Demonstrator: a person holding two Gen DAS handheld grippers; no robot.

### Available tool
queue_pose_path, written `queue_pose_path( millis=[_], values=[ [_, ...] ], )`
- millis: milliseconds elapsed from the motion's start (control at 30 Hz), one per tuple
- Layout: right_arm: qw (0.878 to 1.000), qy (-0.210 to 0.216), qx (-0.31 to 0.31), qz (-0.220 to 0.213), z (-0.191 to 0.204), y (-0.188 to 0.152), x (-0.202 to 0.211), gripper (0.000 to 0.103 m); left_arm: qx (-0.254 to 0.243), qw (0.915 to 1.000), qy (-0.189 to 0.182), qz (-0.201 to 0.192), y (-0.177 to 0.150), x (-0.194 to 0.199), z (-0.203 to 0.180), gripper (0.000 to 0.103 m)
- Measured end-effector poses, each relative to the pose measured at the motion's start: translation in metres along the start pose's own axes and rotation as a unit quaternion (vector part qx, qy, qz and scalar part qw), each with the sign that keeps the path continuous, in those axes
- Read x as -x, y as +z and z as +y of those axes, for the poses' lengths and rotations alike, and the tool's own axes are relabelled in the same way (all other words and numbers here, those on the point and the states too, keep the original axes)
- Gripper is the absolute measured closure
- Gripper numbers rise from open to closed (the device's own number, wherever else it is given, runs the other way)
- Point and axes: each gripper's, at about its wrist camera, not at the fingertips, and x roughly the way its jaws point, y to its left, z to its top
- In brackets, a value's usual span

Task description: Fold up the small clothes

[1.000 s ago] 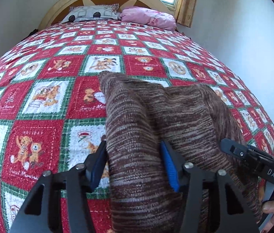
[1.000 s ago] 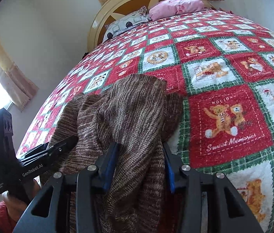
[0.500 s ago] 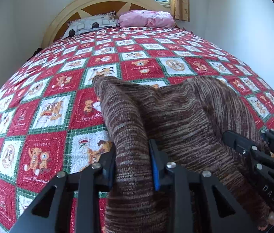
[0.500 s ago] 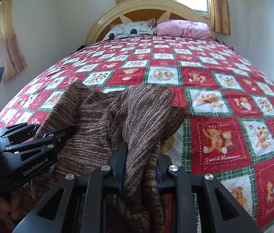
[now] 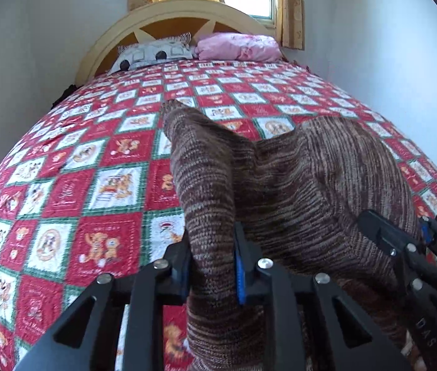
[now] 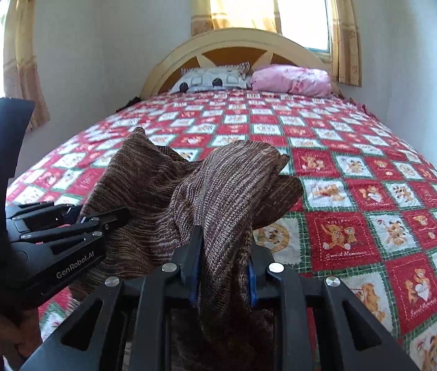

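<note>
Lifted off the quilted bed (image 5: 94,160) since a second ago — brown knit garment (image 5: 296,179) clamped in left tongs (image 5: 212,266) and right tongs (image 6: 223,266), just closed on it — gripped only, no fold made yet.

Matte black two-finger left gripper (image 5: 212,266) of angular plastic struts, with round silver screw heads and blue pads on the inner faces of the fingers (image 5: 239,273). Identically built black right gripper (image 6: 223,270), likewise silver-screwed and blue-padded. White lettering "GenRobot.AI" and "DAS" printed on the black side plates.
</note>
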Motion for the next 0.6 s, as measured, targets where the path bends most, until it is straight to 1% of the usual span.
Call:
queue_pose_path(
  millis=[167,333,467,600],
  values=[
    [1.0,0.006,-0.002,-0.023,0.013,0.005,0.026,0.079,0.014,0.9998,-0.007,-0.009,-0.003,0.019,0.009,0.08],
    [0.999,0.009,0.007,-0.043,0.028,0.009,0.05,0.079,0.03,0.9991,-0.013,-0.028,-0.005,0.043,0.022,0.08],
    [0.998,0.033,-0.006,-0.052,0.043,0.013,0.069,0.079,0.048,0.9981,-0.016,-0.034,-0.011,0.059,0.042,0.08],
    [0.997,0.057,-0.003,-0.056,0.067,0.014,0.08,0.079,0.062,0.9972,0.004,-0.042,-0.018,0.078,0.066,0.08]
  ],
)
